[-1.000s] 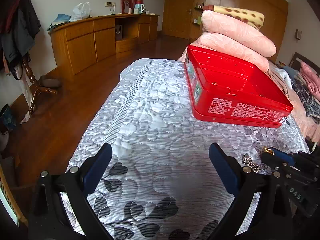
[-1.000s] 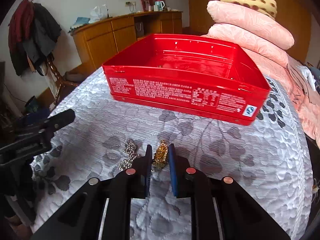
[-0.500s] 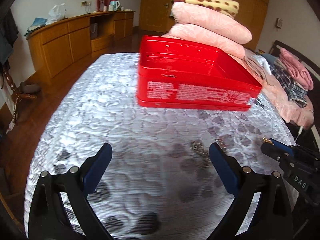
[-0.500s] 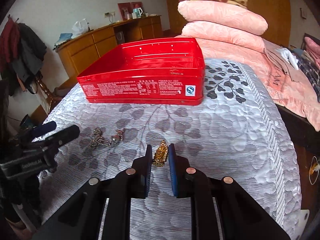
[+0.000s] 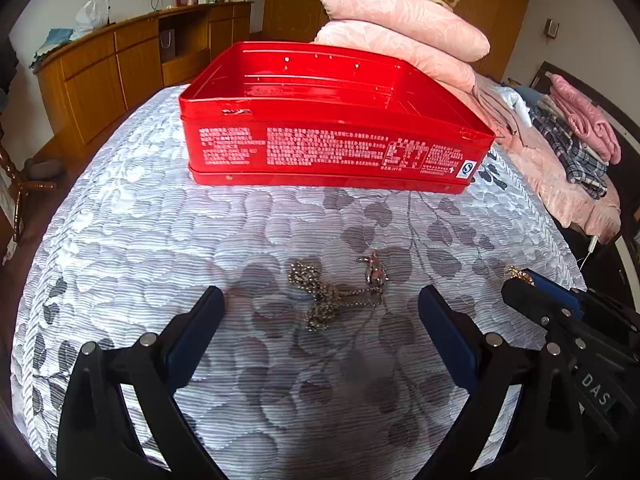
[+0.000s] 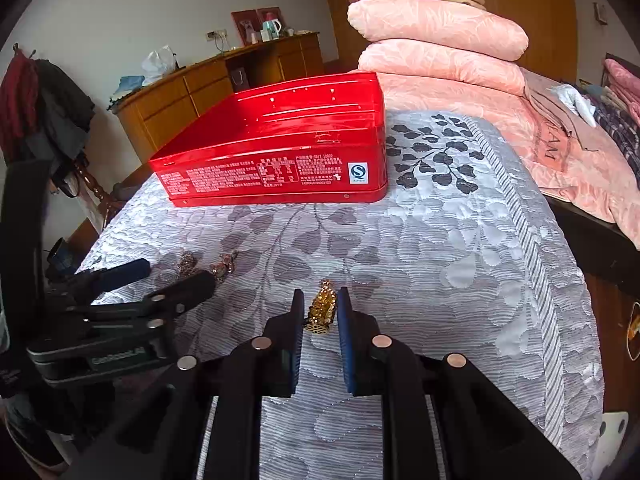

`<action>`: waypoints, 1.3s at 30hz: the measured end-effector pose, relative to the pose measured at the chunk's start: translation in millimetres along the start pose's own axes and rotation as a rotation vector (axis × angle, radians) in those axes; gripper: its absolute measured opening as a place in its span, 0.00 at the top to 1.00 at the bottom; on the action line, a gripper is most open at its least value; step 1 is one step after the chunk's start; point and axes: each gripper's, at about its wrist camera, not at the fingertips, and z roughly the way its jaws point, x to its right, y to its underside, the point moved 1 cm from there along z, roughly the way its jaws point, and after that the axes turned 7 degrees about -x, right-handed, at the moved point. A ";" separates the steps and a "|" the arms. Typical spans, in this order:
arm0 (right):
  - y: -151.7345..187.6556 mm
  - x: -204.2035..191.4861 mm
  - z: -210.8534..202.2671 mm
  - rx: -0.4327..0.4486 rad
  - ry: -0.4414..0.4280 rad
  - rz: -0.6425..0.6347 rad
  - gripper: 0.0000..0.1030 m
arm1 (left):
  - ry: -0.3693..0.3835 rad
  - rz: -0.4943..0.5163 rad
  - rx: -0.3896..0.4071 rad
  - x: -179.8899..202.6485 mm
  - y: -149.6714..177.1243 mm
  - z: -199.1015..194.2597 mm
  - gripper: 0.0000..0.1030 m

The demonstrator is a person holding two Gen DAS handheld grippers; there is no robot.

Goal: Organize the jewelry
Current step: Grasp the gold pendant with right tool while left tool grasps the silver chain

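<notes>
An open red tin box (image 5: 332, 120) sits on the quilted bedspread, also in the right wrist view (image 6: 280, 152). A silver chain with a pendant (image 5: 340, 292) lies on the quilt just ahead of my left gripper (image 5: 320, 308), which is open and empty; the chain partly shows in the right wrist view (image 6: 224, 264). My right gripper (image 6: 320, 312) is shut on a gold pendant (image 6: 322, 308) and holds it above the quilt. Its tips with the gold piece show at the right of the left wrist view (image 5: 520, 276).
Folded pink quilts (image 5: 400, 28) are stacked behind the box. More bedding and clothes (image 5: 576, 140) lie on the right. A wooden cabinet (image 5: 120, 64) stands along the far wall. The bed edge (image 6: 560, 264) drops off at the right.
My left gripper has swung right and closer, so the silver chain now lies between its open fingers. My right gripper, still holding the gold pendant, has shifted right of the box.
</notes>
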 end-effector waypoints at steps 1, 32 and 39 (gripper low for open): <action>0.8 0.3 0.1 0.001 -0.004 -0.001 0.84 | -0.007 -0.002 -0.012 1.9 -0.7 3.7 0.08; 3.5 -21.2 -4.7 0.020 -0.046 -0.026 0.84 | 0.048 -0.080 0.054 -41.7 17.8 -35.3 0.88; -2.9 -31.3 -13.2 0.039 -0.043 -0.043 0.84 | 0.060 -0.080 0.111 -45.4 14.7 -58.6 0.88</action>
